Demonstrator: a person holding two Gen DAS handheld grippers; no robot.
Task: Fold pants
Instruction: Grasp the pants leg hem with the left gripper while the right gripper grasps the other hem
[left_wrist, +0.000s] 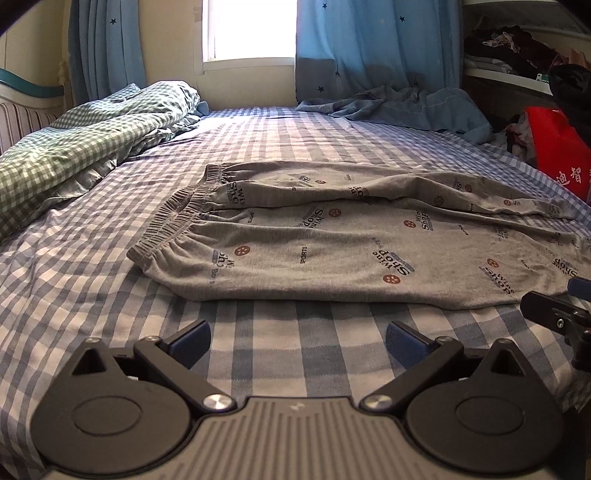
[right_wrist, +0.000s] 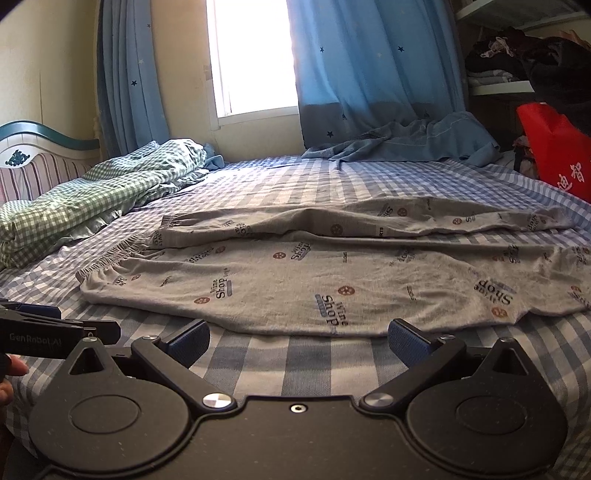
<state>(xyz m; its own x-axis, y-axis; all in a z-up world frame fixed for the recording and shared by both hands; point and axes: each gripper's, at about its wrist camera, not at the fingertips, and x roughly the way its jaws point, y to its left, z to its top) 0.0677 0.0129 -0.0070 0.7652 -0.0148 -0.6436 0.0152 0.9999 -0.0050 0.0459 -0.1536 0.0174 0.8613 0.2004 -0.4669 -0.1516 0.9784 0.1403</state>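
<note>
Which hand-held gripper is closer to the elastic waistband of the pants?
Left. The left hand-held gripper sits just right of the waistband; the right hand-held gripper is farther along, by the legs.

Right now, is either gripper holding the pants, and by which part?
Nothing is held. The left gripper and right gripper are open, short of the pants.

A home bedroom: a bed (left_wrist: 110, 280) with checked sheet and rumpled quilt (left_wrist: 74, 147); star-print curtains (right_wrist: 369, 74) at a bright window (right_wrist: 251, 55); shelves (right_wrist: 495, 85) piled with clothes.
</note>
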